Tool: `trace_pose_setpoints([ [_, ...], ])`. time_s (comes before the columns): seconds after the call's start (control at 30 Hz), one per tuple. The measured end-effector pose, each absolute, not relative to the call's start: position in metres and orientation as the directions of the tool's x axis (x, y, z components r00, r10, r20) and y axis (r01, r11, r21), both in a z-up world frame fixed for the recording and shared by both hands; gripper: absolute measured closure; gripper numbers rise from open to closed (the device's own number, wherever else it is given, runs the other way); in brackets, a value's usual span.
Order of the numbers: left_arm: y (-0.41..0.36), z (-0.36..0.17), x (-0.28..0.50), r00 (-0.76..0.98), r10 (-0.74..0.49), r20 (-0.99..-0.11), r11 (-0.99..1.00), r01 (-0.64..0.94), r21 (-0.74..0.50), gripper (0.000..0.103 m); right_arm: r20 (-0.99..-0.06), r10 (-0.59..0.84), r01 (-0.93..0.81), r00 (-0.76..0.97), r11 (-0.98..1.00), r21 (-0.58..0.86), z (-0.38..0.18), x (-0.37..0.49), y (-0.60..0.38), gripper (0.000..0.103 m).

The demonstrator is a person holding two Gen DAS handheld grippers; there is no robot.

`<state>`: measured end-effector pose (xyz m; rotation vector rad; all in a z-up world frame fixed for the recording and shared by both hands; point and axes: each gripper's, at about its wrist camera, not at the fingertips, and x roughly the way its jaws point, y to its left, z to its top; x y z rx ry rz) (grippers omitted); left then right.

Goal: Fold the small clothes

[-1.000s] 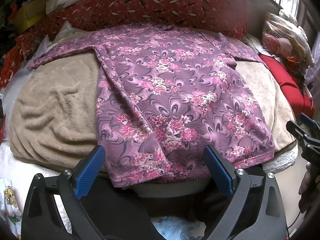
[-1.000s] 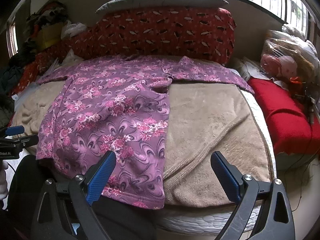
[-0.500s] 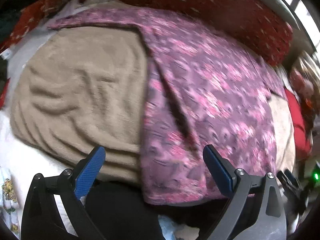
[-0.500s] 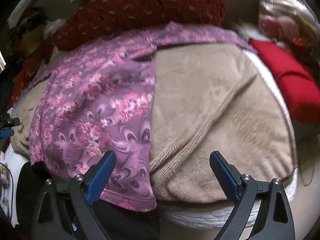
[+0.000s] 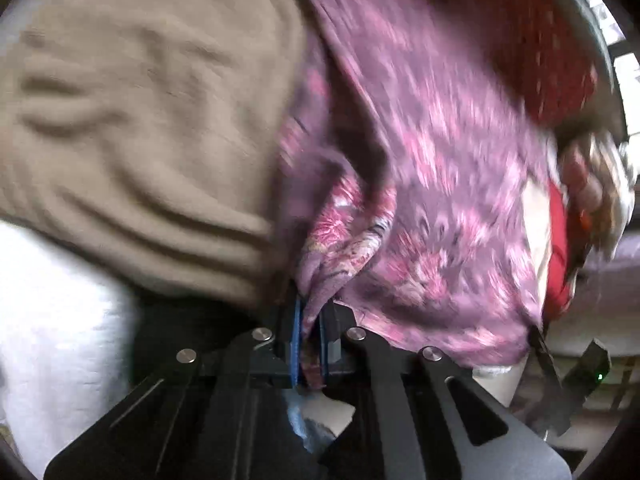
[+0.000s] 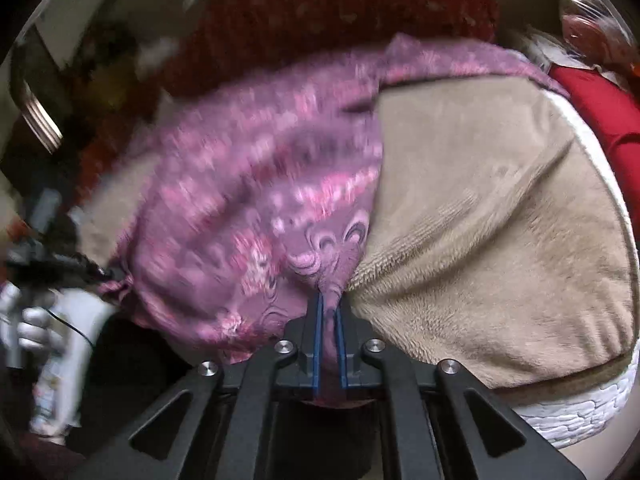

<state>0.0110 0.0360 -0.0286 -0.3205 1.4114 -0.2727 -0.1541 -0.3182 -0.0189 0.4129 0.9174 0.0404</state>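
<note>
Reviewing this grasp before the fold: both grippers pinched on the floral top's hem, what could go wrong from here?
1. The right gripper holds only a thin pinch of the floral top; it may slip out on the lift.
2. The left gripper grips a bunched wad, so the fold could crease unevenly.
3. The top lies on the fuzzy beige blanket; dragging may pull the blanket along.

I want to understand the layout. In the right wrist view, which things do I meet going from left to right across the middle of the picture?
Left tongs pinching the hem → purple floral garment → beige blanket → white mattress edge, with the red cushion at the far right, higher up.
</note>
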Motion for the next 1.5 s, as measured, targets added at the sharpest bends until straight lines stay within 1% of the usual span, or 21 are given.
trace_pose_setpoints([
  [0.07, 0.062, -0.027, 0.009, 0.146, -0.365, -0.919, 0.926, -0.042, -0.375, 0.098, -0.689, 0.237, 0.139, 0.685, 0.885, 0.443, 0.001, -0.172, -0.338, 0.099],
  [0.13, 0.082, -0.041, 0.008, 0.112, -0.374, -0.921, 0.919, -0.085, -0.384, 0.098, -0.680, 0.233, 0.165, 0.696, 0.869, 0.467, 0.003, -0.179, -0.347, 0.099],
  [0.2, 0.097, -0.061, 0.005, 0.077, -0.357, -0.931, 0.920, -0.143, -0.365, 0.098, -0.707, 0.229, 0.193, 0.669, 0.865, 0.463, -0.011, -0.181, -0.350, 0.099],
  [0.3, 0.102, -0.069, -0.002, 0.072, -0.364, -0.929, 0.916, -0.155, -0.371, 0.098, -0.771, 0.231, 0.239, 0.594, 0.864, 0.443, -0.041, -0.177, -0.347, 0.101],
  [0.4, 0.104, -0.052, -0.004, 0.129, -0.393, -0.911, 0.907, -0.109, -0.407, 0.098, -0.838, 0.202, 0.298, 0.508, 0.871, 0.391, -0.063, -0.177, -0.347, 0.101],
  [0.43, 0.101, -0.038, -0.001, 0.173, -0.395, -0.902, 0.908, -0.073, -0.412, 0.098, -0.846, 0.183, 0.316, 0.502, 0.871, 0.375, -0.060, -0.177, -0.351, 0.097],
  [0.5, 0.091, -0.017, 0.007, 0.233, -0.387, -0.892, 0.917, -0.006, -0.399, 0.092, -0.818, 0.151, 0.322, 0.555, 0.868, 0.378, -0.040, -0.172, -0.357, 0.094],
  [0.53, 0.084, -0.008, 0.013, 0.257, -0.388, -0.885, 0.918, 0.019, -0.396, 0.082, -0.787, 0.147, 0.309, 0.599, 0.864, 0.397, -0.026, -0.169, -0.359, 0.094],
  [0.57, 0.076, -0.005, 0.017, 0.276, -0.386, -0.880, 0.919, 0.036, -0.392, 0.067, -0.761, 0.154, 0.289, 0.630, 0.863, 0.414, -0.016, -0.164, -0.359, 0.093],
  [0.63, 0.060, -0.003, 0.029, 0.310, -0.361, -0.879, 0.931, 0.059, -0.361, 0.055, -0.720, 0.144, 0.250, 0.679, 0.877, 0.410, 0.002, -0.145, -0.355, 0.079],
  [0.7, 0.034, -0.011, 0.039, 0.312, -0.339, -0.887, 0.940, 0.090, -0.328, 0.055, -0.707, 0.132, 0.226, 0.695, 0.893, 0.389, 0.007, -0.124, -0.348, 0.075],
  [0.77, 0.015, -0.029, 0.046, 0.281, -0.309, -0.909, 0.951, 0.101, -0.293, 0.055, -0.726, 0.152, 0.218, 0.671, 0.895, 0.388, -0.004, -0.102, -0.342, 0.075],
  [0.9, -0.014, -0.060, 0.050, 0.218, -0.203, -0.955, 0.977, 0.117, -0.181, 0.055, -0.852, 0.162, 0.236, 0.498, 0.920, 0.313, -0.063, -0.070, -0.328, 0.078],
  [0.93, -0.018, -0.056, 0.050, 0.232, -0.194, -0.953, 0.977, 0.134, -0.166, 0.055, -0.841, 0.168, 0.230, 0.515, 0.918, 0.324, -0.064, -0.069, -0.329, 0.078],
  [1.03, -0.022, -0.040, 0.055, 0.229, -0.260, -0.938, 0.958, 0.179, -0.222, 0.055, -0.765, 0.233, 0.260, 0.600, 0.848, 0.462, -0.040, -0.071, -0.369, 0.078],
  [1.1, -0.026, -0.026, 0.063, 0.247, -0.286, -0.926, 0.950, 0.198, -0.241, 0.055, -0.735, 0.177, 0.319, 0.655, 0.817, 0.481, -0.027, -0.074, -0.406, 0.076],
  [1.23, -0.046, -0.007, 0.084, 0.299, -0.305, -0.904, 0.943, 0.231, -0.241, 0.053, -0.721, -0.010, 0.548, 0.692, 0.658, 0.517, -0.019, -0.078, -0.528, 0.062],
  [1.3, -0.063, -0.006, 0.099, 0.295, -0.323, -0.900, 0.937, 0.235, -0.259, 0.053, -0.710, -0.057, 0.622, 0.702, 0.535, 0.571, -0.027, -0.080, -0.582, 0.062],
  [1.4, -0.088, -0.012, 0.114, 0.271, -0.349, -0.897, 0.927, 0.240, -0.288, 0.053, -0.680, -0.108, 0.668, 0.725, 0.350, 0.656, -0.047, -0.075, -0.643, 0.060],
  [1.43, -0.096, -0.016, 0.120, 0.261, -0.359, -0.896, 0.923, 0.242, -0.299, 0.053, -0.679, -0.114, 0.674, 0.725, 0.316, 0.667, -0.055, -0.072, -0.655, 0.057],
  [1.5, -0.109, -0.018, 0.133, 0.242, -0.378, -0.893, 0.914, 0.248, -0.320, 0.053, -0.683, -0.105, 0.685, 0.723, 0.247, 0.686, -0.073, -0.052, -0.680, 0.057],
])
